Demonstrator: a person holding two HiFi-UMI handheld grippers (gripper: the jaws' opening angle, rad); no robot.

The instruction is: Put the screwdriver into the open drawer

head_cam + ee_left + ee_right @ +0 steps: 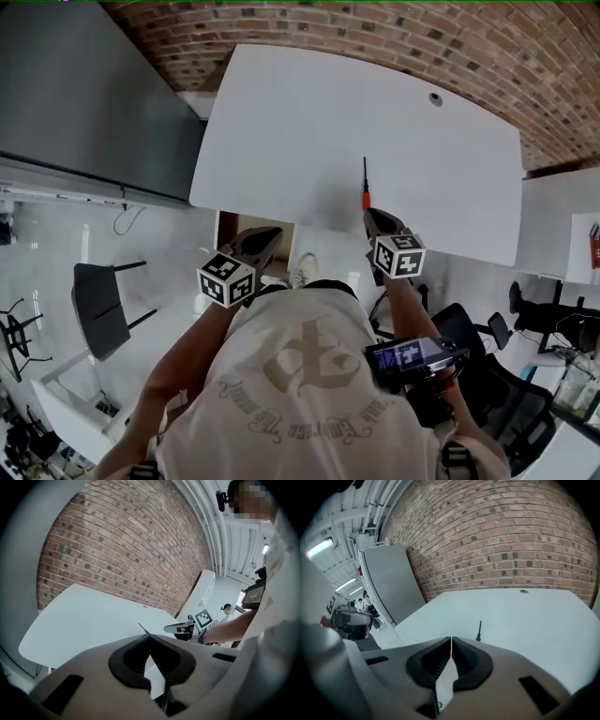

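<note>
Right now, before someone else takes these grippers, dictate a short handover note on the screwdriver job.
Left gripper: shut, empty, short of the near edge of the white table.
Right gripper: shut, empty, close behind the handle of the screwdriver.
Screwdriver: lying on the white table by its near edge, not held.
Drawer: not clearly in view.
Done: nothing.
Left: open the jaws, grasp the screwdriver, put it in the drawer.
</note>
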